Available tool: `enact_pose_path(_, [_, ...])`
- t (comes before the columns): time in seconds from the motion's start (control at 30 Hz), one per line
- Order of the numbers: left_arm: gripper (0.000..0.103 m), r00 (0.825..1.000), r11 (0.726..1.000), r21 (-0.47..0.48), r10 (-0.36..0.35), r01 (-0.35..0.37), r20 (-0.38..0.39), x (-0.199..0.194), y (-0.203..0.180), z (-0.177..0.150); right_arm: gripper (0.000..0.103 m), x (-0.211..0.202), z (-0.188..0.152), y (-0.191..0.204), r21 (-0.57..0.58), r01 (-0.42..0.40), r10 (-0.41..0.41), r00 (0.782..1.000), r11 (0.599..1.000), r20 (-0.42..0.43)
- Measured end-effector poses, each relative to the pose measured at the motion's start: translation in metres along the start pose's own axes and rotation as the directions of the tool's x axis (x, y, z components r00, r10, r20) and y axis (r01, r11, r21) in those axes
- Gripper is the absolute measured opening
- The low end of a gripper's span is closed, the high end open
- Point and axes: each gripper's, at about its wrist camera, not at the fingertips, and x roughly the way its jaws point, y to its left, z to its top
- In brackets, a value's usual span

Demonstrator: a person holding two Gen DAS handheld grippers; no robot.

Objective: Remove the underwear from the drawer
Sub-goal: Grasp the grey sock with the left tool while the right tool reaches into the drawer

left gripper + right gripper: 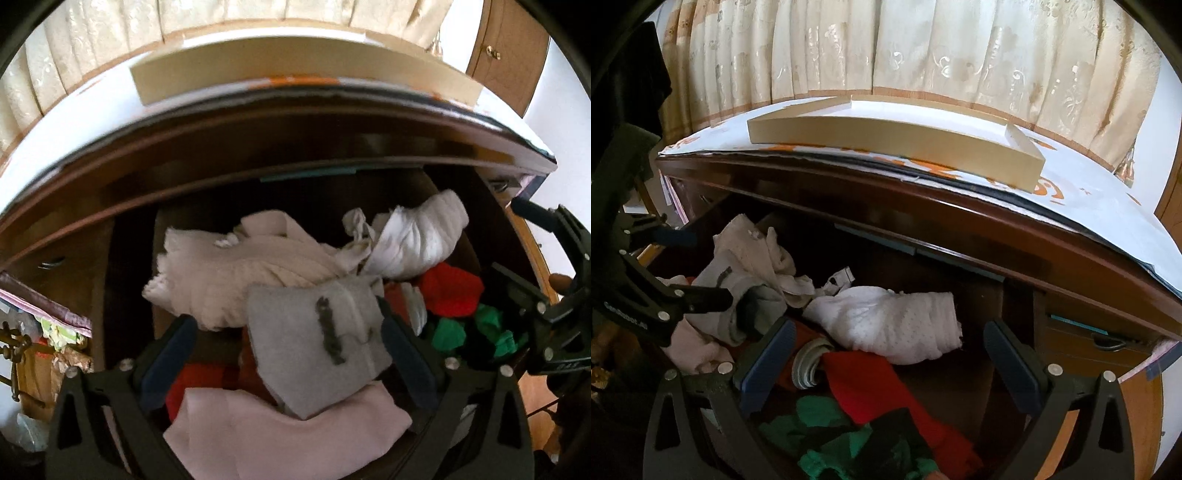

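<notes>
- Drawer [964,295] pulled open under a dark wood top, stuffed with loose clothes.
- Grey underwear [317,343] lies mid-pile in the left wrist view, long axis running 11 to 5 o'clock, near end toward the camera; a dark stitched mark on it runs about 12 to 6.
- Left gripper [288,343] spread wide, blue pads [171,354] either side of the grey piece; right pad touches its edge at 3 o'clock, left pad is apart from it. Nothing clamped.
- In the right wrist view the left gripper [738,299] enters from 9 o'clock, tip at the grey piece [738,291].
- Right gripper [886,354] released, fingers wide apart, hovering over red cloth [871,384] and green cloth [827,435]; holding nothing.
- White dotted garment [894,321] at 12 o'clock from the right gripper, long axis 9 to 3.
- Cream knit [236,269] at 11 o'clock from the grey piece; pink cloth [280,435] at 6 o'clock, partly under it.
- Flat beige box [894,140] on the white cover on top; curtain [886,48] behind.
- White lettering on the left gripper arm, too blurred to read.
</notes>
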Motion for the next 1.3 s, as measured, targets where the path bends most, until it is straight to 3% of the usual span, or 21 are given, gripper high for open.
enact_pose_path(0.13, [0.085, 0.999, 1.0, 0.012, -0.022, 0.023, -0.032, 0.009, -0.005, -0.002, 0.103, 0.004, -0.003, -0.002, -0.009, -0.002, 0.002, 1.0, 1.0, -0.018])
enact_pose_path(0.2, [0.071, 0.998, 0.999, 0.024, -0.04, 0.041, -0.046, 0.013, -0.009, -0.002, 0.103, 0.005, -0.002, -0.002, -0.015, -0.005, 0.005, 1.0, 1.0, -0.024])
enact_pose_path(0.27, [0.043, 0.995, 0.996, 0.034, -0.079, 0.081, -0.055, 0.015, -0.013, -0.005, 0.103, 0.008, -0.001, -0.002, -0.03, 0.003, -0.004, 0.999, 1.0, -0.038])
enact_pose_path(0.37, [0.019, 0.996, 0.995, 0.058, -0.086, 0.087, -0.026, 0.008, -0.016, -0.007, 0.103, 0.012, 0.001, -0.002, -0.062, 0.016, -0.02, 0.997, 0.998, -0.072])
enact_pose_path(0.4, [0.015, 0.996, 0.994, 0.063, -0.084, 0.084, -0.01, 0.003, -0.016, -0.007, 0.103, 0.013, 0.002, -0.001, -0.074, 0.028, -0.033, 0.997, 0.997, -0.076])
enact_pose_path(0.57, [0.012, 0.99, 0.992, 0.074, -0.107, 0.1, 0.091, -0.024, -0.014, -0.006, 0.103, 0.021, 0.006, 0.004, -0.129, 0.022, -0.038, 0.991, 0.991, -0.125])
enact_pose_path(0.73, [0.012, 0.984, 0.993, 0.049, -0.112, 0.106, 0.142, -0.043, 0.001, 0.0, 0.102, 0.029, 0.011, 0.004, -0.127, 0.014, -0.034, 0.988, 0.992, -0.153])
enact_pose_path(0.93, [0.012, 0.983, 0.996, 0.041, -0.087, 0.082, 0.163, -0.049, 0.01, -0.002, 0.101, 0.048, 0.016, 0.008, -0.194, 0.011, -0.053, 0.976, 0.981, -0.212])
enact_pose_path(1.0, [0.012, 0.983, 0.995, 0.042, -0.091, 0.086, 0.16, -0.047, 0.01, -0.002, 0.088, 0.057, 0.017, 0.011, -0.21, 0.002, -0.054, 0.969, 0.978, -0.242])
enact_pose_path(1.3, [0.012, 0.984, 0.995, 0.04, -0.097, 0.092, 0.15, -0.04, 0.01, -0.001, 0.088, 0.084, 0.022, 0.032, -0.327, -0.037, -0.07, 0.948, 0.944, -0.31])
